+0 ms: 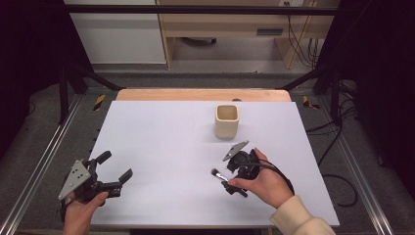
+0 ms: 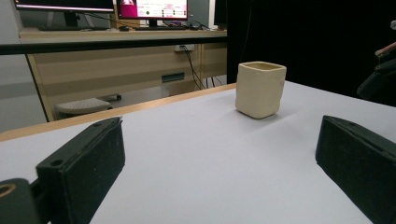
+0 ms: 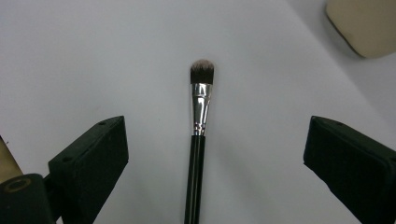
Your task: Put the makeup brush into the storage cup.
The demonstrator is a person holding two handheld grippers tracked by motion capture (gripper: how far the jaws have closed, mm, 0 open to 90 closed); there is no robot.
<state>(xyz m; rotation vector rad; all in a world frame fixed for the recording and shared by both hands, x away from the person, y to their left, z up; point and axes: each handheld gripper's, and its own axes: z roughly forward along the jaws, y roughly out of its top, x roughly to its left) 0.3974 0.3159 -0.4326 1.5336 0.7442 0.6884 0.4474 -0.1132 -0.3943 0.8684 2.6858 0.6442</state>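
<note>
Right gripper (image 3: 212,154) poised over makeup brush (image 3: 200,130) lying flat on white table (image 1: 161,132), jaws wide, handle axis centred between them, bristles pointing away; left gripper (image 1: 115,171) also wide, well apart.

A slim makeup brush with a glossy black handle, silver metal ferrule and short dark rounded bristles (image 3: 201,116) lies flat on the white worktop (image 3: 93,56), near the front right, its bristle end pointing left in the high view (image 1: 217,173).

White table (image 1: 161,147), cream cup (image 1: 227,121) standing, makeup brush (image 1: 218,173) lying flat
</note>
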